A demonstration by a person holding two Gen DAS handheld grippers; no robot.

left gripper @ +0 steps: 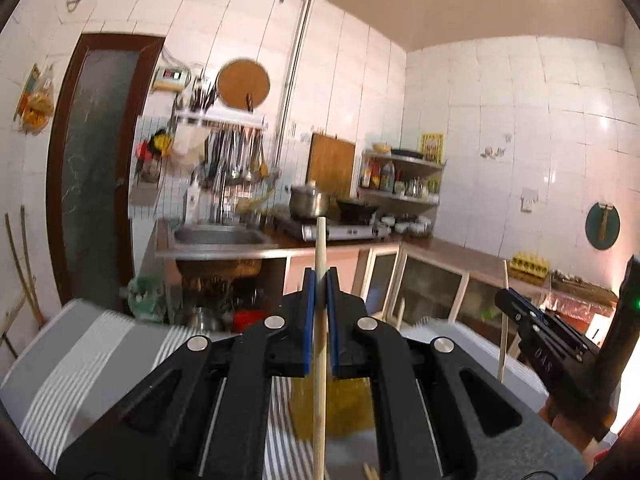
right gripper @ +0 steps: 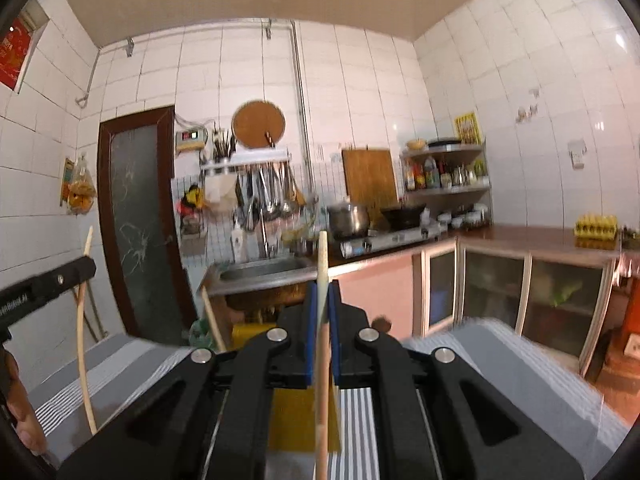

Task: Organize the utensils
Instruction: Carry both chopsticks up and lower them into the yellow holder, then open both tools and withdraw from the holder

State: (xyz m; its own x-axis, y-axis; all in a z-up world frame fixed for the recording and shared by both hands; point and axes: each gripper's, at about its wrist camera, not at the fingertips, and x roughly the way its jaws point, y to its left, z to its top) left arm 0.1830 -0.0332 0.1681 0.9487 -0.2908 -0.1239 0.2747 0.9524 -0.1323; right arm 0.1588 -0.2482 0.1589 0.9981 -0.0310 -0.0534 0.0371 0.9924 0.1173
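Two grippers each clamp one wooden stick upright, above a grey striped cloth (left gripper: 92,344). Left gripper (left gripper: 320,280): blue pads closed on left stick (left gripper: 320,320), which passes between them and projects above the tips. Right gripper (right gripper: 322,292): pads closed on right stick (right gripper: 322,344), likewise vertical. A yellow item (right gripper: 292,420) lies on the cloth below.

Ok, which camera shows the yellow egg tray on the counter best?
The right wrist view: the egg tray sits sharp and unobstructed on the brown counter. The left wrist view shows it smaller, near the edge, beside the right gripper.
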